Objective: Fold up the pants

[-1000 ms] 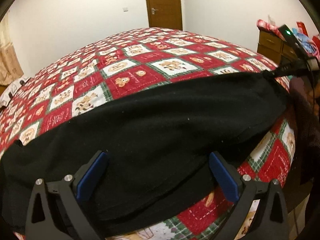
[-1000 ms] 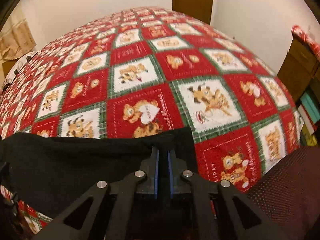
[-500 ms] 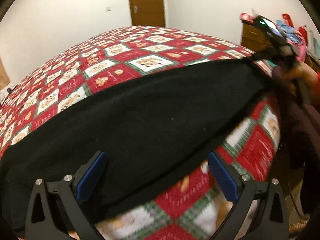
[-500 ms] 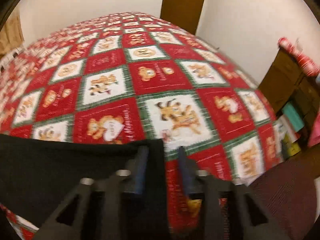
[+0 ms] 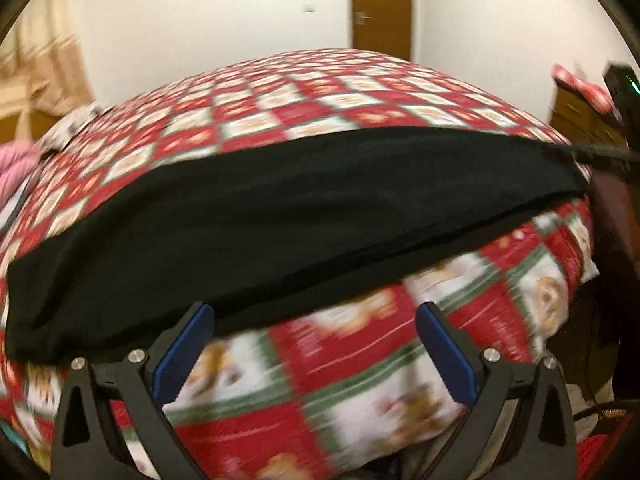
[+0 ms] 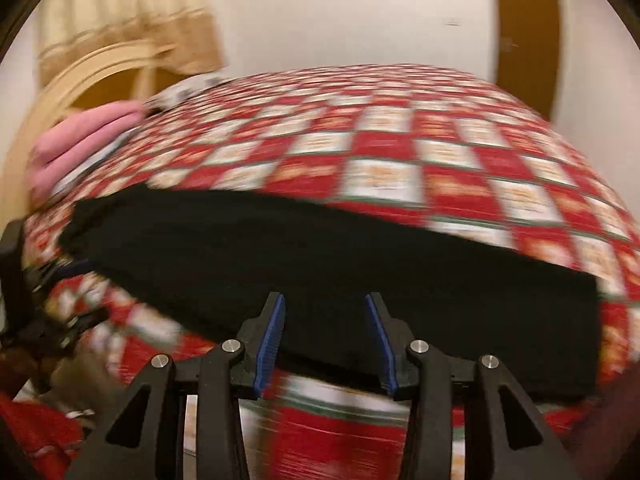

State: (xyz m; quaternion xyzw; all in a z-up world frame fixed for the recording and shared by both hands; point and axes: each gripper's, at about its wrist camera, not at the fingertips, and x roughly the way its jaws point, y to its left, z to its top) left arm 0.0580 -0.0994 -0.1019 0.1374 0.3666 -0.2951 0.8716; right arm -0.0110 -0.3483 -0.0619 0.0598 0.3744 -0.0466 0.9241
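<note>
Flatly, black pants (image 5: 288,216), long folded strip across checked quilt (image 5: 360,380)

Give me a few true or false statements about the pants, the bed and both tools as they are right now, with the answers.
1. The pants are black. True.
2. The right tool is shut on the pants. False: its jaws stand open and grip nothing, with the pants lying past them.
3. The left tool is open. True.
4. The pants lie on a plain white sheet. False: they lie on a red, white and green checked quilt.
5. The pants are bunched in a heap. False: they lie as one long flat band across the quilt.
6. A wooden door stands beyond the bed. True.
</note>
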